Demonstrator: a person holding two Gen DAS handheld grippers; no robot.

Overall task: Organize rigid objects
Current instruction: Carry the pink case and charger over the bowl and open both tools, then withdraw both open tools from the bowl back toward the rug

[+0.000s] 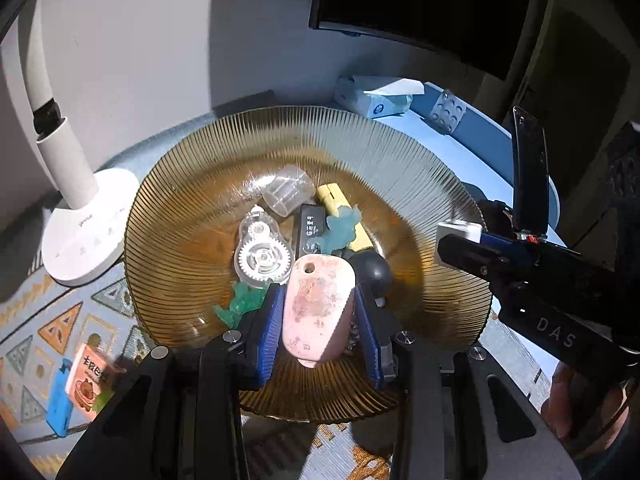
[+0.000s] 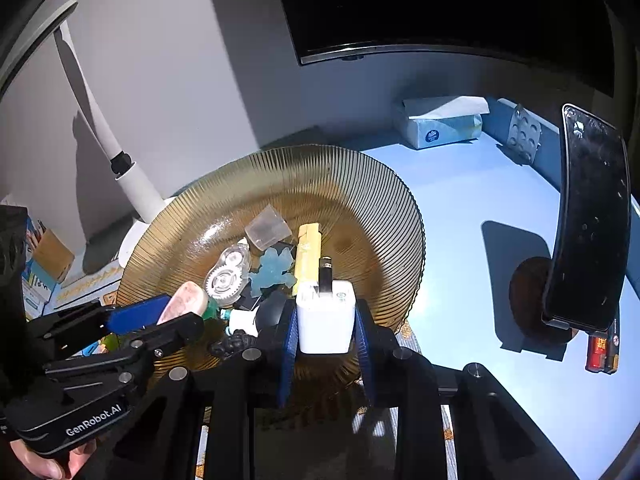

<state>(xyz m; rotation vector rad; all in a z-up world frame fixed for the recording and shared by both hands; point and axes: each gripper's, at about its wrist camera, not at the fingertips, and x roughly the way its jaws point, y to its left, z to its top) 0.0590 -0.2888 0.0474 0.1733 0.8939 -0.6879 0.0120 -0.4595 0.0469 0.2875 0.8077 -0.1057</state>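
Presently over the amber ribbed dish (image 1: 420,168), both loads poised above the pile. Left hand-held gripper (image 1: 318,312) clamped on a pink oval case (image 1: 318,304); right hand-held gripper (image 2: 326,322) clenched around a white charger block (image 2: 326,320). Likely the drop-off step. Next: lower, ease off each grip, avoiding the clear tape dispenser (image 1: 262,254) and blue figure (image 2: 272,270).

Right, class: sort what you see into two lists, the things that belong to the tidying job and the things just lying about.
Part of the job:
- amber glass plate
- pink oval case in the left gripper
- white charger block in the right gripper
- correction tape, clear cup, yellow block on the plate

Lying about:
- desk lamp
- tissue box
- phone on stand
- blister pack
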